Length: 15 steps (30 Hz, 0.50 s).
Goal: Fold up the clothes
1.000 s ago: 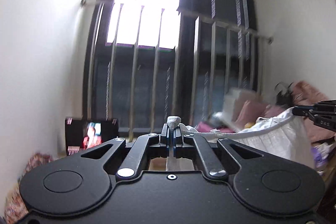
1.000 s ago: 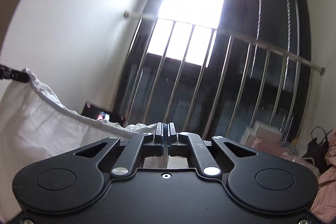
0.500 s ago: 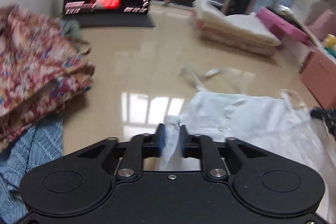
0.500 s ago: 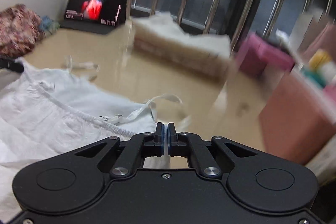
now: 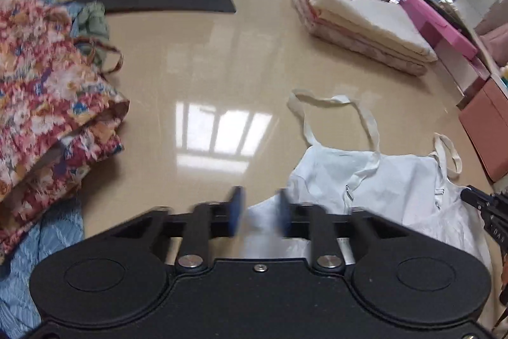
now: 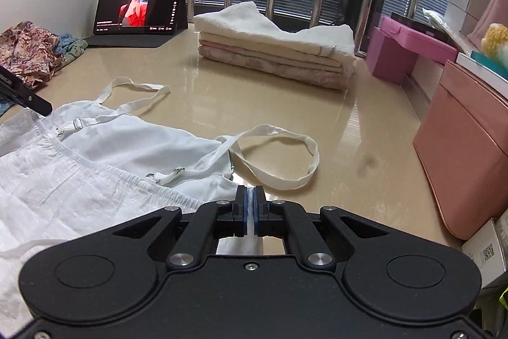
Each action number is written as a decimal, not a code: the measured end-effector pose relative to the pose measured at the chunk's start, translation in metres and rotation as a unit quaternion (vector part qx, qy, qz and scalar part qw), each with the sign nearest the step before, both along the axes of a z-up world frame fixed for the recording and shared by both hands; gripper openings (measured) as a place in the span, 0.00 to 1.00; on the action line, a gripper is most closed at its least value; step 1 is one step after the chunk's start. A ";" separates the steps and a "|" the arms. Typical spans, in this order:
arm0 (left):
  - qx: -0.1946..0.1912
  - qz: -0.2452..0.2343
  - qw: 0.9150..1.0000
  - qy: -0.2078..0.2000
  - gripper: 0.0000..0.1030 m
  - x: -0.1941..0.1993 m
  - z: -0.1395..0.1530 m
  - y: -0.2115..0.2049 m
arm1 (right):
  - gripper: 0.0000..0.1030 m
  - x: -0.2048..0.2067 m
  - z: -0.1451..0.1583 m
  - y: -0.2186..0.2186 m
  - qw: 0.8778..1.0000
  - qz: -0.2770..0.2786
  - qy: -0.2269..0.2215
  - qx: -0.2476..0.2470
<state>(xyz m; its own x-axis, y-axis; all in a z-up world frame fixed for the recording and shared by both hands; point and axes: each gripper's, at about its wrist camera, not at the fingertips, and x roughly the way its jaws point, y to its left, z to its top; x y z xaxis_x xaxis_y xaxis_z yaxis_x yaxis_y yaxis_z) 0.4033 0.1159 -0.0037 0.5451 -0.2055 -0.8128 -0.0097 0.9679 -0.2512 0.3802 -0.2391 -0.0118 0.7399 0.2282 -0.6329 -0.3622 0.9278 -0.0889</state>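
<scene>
A white strappy dress lies spread on the glossy beige table, its two shoulder straps stretched away from me. My left gripper is open, its blurred blue pads just over the dress's left edge with nothing between them. My right gripper is shut on the dress's right edge, a thin strip of white cloth between the pads. The right gripper's tip shows at the right edge of the left wrist view. The left gripper's tip shows at the left edge of the right wrist view.
A heap of floral and blue clothes lies at the left. A tablet playing video stands at the back. A stack of folded cream and pink cloth sits at the back centre. Pink boxes line the right edge.
Both grippers swung down from holding the dress up in the air and laid it flat on the table. The left gripper then opened and let go; the right stays shut on it.
</scene>
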 end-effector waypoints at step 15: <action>0.170 0.001 0.983 -0.066 0.04 0.003 0.024 -0.042 | 0.00 0.016 0.008 0.012 0.997 -0.028 -0.010 -0.074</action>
<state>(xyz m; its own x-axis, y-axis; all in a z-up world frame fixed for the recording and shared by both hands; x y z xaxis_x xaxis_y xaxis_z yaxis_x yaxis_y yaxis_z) 0.4059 0.0743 0.0206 0.6500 0.0667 -0.7570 -0.0006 0.9962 0.0873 0.3959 -0.2273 -0.0036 0.7610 0.0913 -0.6422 -0.3073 0.9227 -0.2330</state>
